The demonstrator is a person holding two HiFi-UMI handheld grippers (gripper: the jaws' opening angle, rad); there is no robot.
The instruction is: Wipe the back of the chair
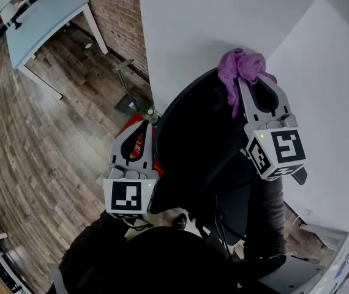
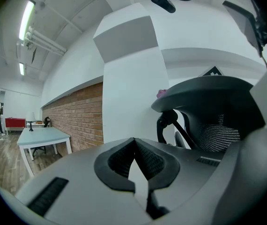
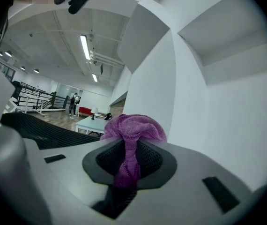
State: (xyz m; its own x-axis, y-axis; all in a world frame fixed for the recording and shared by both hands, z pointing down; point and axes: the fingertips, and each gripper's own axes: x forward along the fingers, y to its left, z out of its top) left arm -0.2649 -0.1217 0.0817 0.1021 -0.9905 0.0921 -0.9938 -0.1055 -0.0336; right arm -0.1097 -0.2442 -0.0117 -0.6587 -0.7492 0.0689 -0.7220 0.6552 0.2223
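Chair back is observed just beside the closed, empty left gripper. Purple cloth is clamped by the right gripper.

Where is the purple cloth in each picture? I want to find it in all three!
Head view: upper right, the cloth is held by the right gripper at the top of the chair.
Left gripper view: only a tiny purple bit peeks over the chair top, right of centre.
Right gripper view: in the middle, pinched between the jaws.
Shared landmark: the black chair back shows in all three.
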